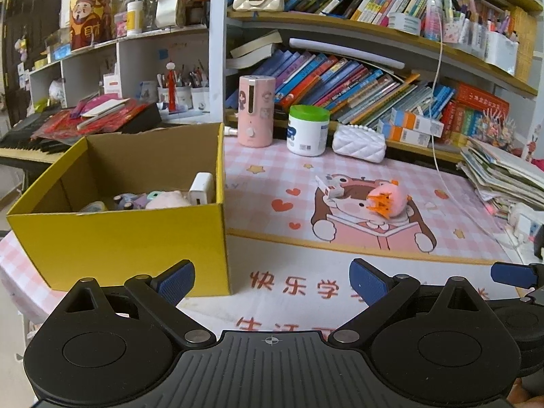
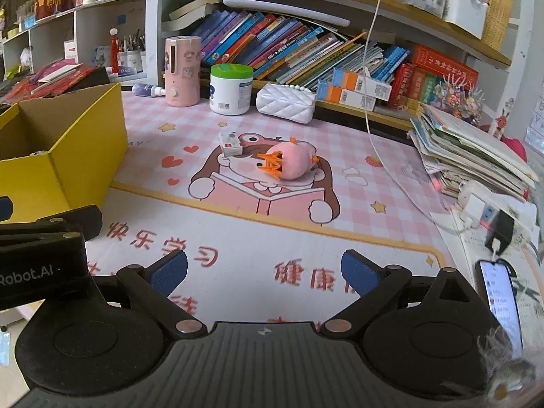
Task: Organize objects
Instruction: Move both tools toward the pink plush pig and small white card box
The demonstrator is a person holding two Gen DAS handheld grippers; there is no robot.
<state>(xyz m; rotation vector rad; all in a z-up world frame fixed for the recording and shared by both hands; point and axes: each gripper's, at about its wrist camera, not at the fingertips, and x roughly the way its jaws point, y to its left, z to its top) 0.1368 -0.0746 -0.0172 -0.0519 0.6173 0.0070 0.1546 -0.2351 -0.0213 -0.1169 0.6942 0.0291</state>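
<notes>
Lying on the mat (image 2: 340,129), a pink toy (image 2: 290,163) is faced by both empty grippers (image 1: 272,280) (image 2: 263,270), jaws spread.

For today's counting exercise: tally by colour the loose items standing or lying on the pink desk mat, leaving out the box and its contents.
Pink: 2, the dispenser and plush toy
White: 3, the tub, quilted purse and small box
Total: 5

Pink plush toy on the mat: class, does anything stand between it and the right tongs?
Nothing visible does. Only bare mat lies between the open right tongs and the pink plush toy; the small white box sits beside it, off the path.
</notes>
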